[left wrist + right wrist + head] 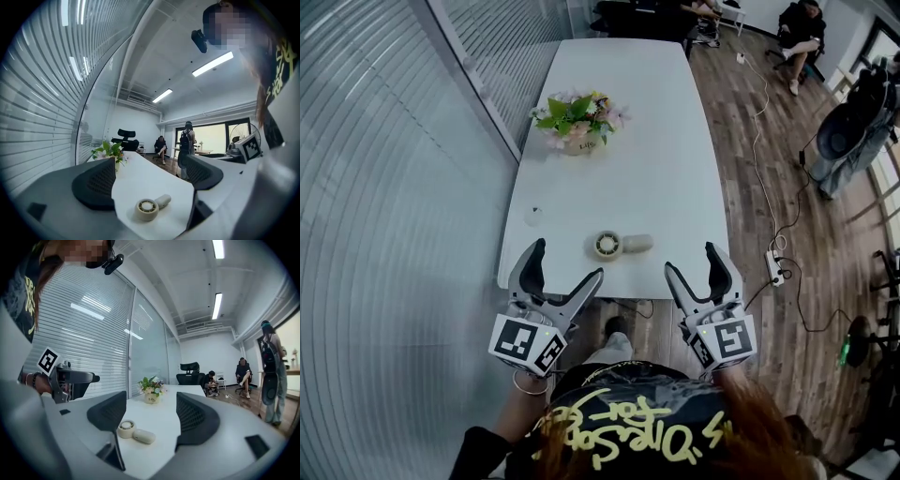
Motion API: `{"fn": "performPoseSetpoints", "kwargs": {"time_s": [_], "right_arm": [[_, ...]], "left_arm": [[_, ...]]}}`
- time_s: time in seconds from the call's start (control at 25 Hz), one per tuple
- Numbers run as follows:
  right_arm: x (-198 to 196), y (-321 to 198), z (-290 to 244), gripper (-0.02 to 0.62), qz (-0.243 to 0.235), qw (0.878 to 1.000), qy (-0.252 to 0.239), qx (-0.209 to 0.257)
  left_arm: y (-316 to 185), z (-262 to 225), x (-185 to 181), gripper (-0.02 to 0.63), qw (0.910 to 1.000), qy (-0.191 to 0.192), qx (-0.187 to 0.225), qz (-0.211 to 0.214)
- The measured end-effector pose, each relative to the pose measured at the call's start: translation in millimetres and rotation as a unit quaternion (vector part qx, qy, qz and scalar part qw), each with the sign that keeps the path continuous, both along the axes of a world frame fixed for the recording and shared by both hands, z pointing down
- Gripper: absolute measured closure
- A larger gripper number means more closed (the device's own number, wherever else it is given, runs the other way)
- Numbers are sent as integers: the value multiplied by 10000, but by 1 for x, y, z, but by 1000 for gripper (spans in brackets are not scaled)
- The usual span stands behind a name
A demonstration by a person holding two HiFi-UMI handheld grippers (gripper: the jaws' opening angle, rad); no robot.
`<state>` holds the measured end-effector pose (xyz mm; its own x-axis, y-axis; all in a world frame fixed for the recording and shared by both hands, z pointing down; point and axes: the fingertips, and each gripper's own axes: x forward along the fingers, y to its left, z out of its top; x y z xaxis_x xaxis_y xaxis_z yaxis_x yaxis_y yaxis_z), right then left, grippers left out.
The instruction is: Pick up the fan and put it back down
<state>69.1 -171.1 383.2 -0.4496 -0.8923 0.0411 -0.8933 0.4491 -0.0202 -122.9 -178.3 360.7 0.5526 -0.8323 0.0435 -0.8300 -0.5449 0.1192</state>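
Fan position: the fan [619, 245] is lying flat on the white table [628, 141], near the table's near edge, with its round head pointing to the person's left and its handle to the right.
Fan contact: nothing is touching the fan; both tools are hanging short of it, off the table edge.
Left gripper [567, 261]: it is hovering just in front of the near table edge, to the left of the fan, with its jaws spread wide and holding nothing.
Left gripper view: the fan [151, 207] is showing low between the two dark pads of the left gripper [147, 173], well ahead of them and apart from both.
Right gripper [691, 259]: it is hovering beside the near right corner of the table, to the right of the fan, with its jaws also spread wide and gripping nothing.
Right gripper view: the fan [135, 431] is sitting just beside the left pad of the right gripper [151, 416] in the picture, lying on the table beyond it and not touching it.
Flower pot [578, 122]: it is standing upright near the middle of the table, close to the left edge, well apart from the fan.
Power strip [775, 267]: it is lying on the wooden floor to the right of the table, with cables running from it.
Seated person [802, 33]: sitting on a chair past the far end of the table.
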Motion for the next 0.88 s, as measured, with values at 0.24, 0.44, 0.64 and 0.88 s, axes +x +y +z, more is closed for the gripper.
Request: {"fn": "performPoseSetpoints", "kwargs": {"time_s": [0.24,0.44,0.64,0.88], "right_arm": [[-7,-36,0,281,70,10000,12,-3],[-9,-61,0,281,151,9999,50,-31],[-8,-77,-6,281,218,9998,26,14],[-6,-93,-6,281,192,9997,132,65]], "left_arm": [[-42,0,-5,146,9999,48,7,129],[-70,0,-8,146,9998,63,-22,204],[-85,-2,-5,146,9995,41,-53,308],[-102,0,-2,146,9993,69,-48,358]]}}
